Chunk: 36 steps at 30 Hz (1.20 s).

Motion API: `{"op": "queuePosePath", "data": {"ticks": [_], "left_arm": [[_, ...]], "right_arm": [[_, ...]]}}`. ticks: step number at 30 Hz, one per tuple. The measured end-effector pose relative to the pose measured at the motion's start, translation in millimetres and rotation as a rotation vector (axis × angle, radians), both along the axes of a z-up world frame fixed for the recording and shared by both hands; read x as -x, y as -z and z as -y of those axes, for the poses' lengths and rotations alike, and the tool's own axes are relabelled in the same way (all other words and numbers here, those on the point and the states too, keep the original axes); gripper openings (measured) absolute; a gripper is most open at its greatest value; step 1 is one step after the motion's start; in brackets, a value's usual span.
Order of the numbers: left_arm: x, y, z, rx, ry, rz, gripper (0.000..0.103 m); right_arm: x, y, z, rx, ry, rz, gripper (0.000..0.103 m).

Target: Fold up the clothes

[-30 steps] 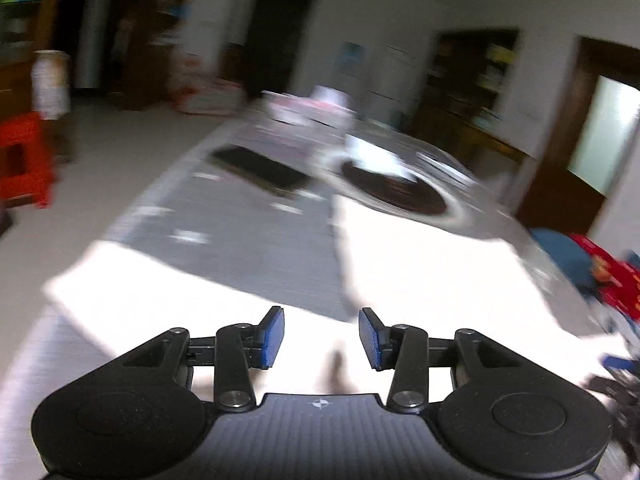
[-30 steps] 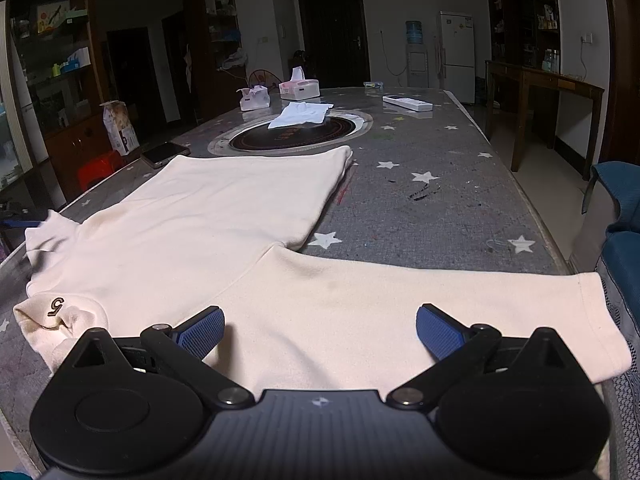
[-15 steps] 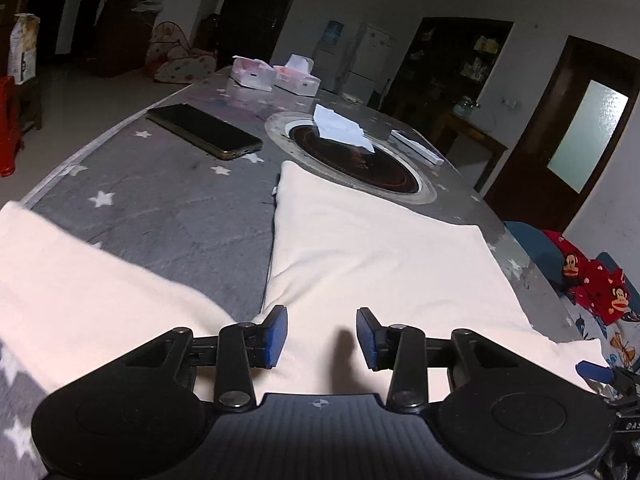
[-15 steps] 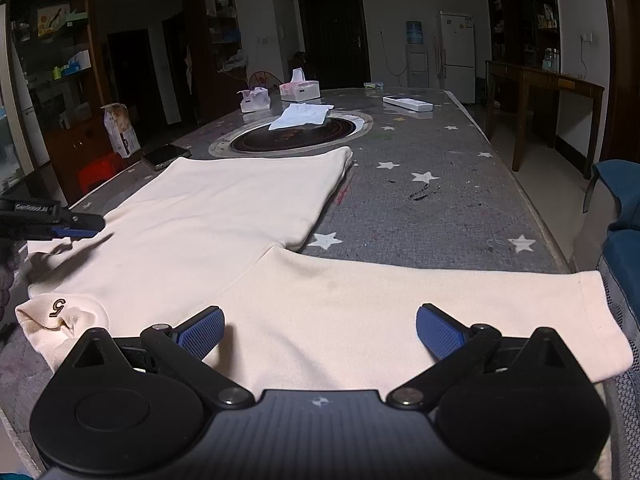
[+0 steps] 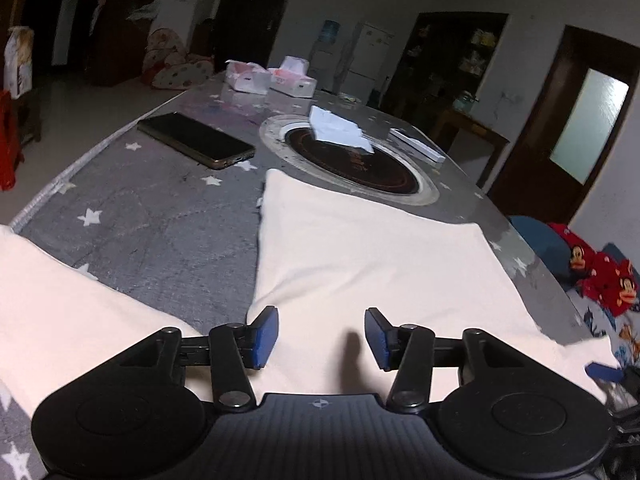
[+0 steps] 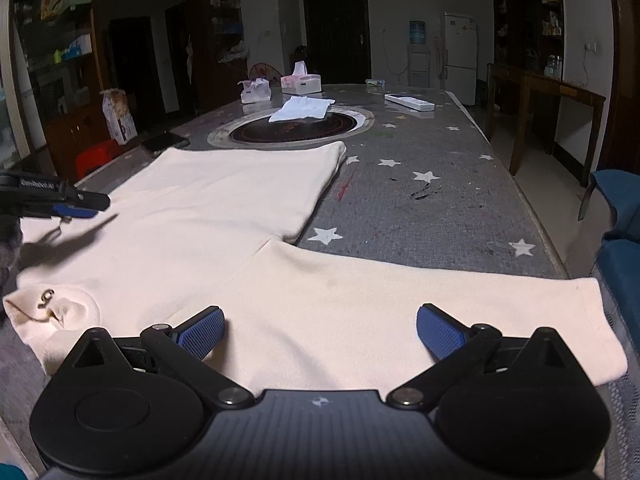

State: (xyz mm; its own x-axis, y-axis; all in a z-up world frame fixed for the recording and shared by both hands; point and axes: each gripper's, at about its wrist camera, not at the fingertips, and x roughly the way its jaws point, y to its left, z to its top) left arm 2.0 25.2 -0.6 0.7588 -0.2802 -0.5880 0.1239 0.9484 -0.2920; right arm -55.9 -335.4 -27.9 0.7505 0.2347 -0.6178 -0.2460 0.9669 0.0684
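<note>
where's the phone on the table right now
In the left wrist view the dark phone lies flat on the star-patterned table, far left, beyond the cream shirt and left of the round inset.

Shirt (image 5: 360, 264) sleeve ends cut off — collar mark (image 6: 45, 298) unreadable.

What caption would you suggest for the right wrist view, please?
Open right gripper poised over a cream long-sleeved shirt spread flat on a star-patterned table.
</note>
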Motion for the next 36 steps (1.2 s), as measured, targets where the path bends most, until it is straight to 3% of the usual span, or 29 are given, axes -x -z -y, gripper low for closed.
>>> {"op": "queuePosePath", "data": {"ticks": [4, 14, 16, 22, 28, 36], "left_arm": [[26.3, -9.2, 16.1, -0.081, 0.072, 0.062, 0.067], [89.1, 5.9, 59.1, -0.326, 0.236, 0.112, 0.068], [95.7, 6.0, 61.5, -0.346, 0.269, 0.125, 0.068], [102.8, 5.9, 55.9, -0.323, 0.286, 0.112, 0.068], [101.2, -1.0, 49.3, -0.297, 0.282, 0.103, 0.068], [72.3, -19.8, 60.6, -0.237, 0.241, 0.150, 0.068]], "right_arm": [[-0.3, 0.1, -2.8, 0.024, -0.004, -0.002, 0.103], [4.2, -15.9, -37.7, 0.060, -0.112, 0.026, 0.103], [5.1, -19.2, -44.8, 0.067, -0.134, 0.032, 0.103], [7.9, -29.1, -66.1, 0.088, -0.200, 0.050, 0.103], [5.5, -12.6, -95.8, 0.144, -0.296, 0.010, 0.103], [29.6, -14.7, -88.7, 0.163, -0.305, 0.035, 0.103]]}}
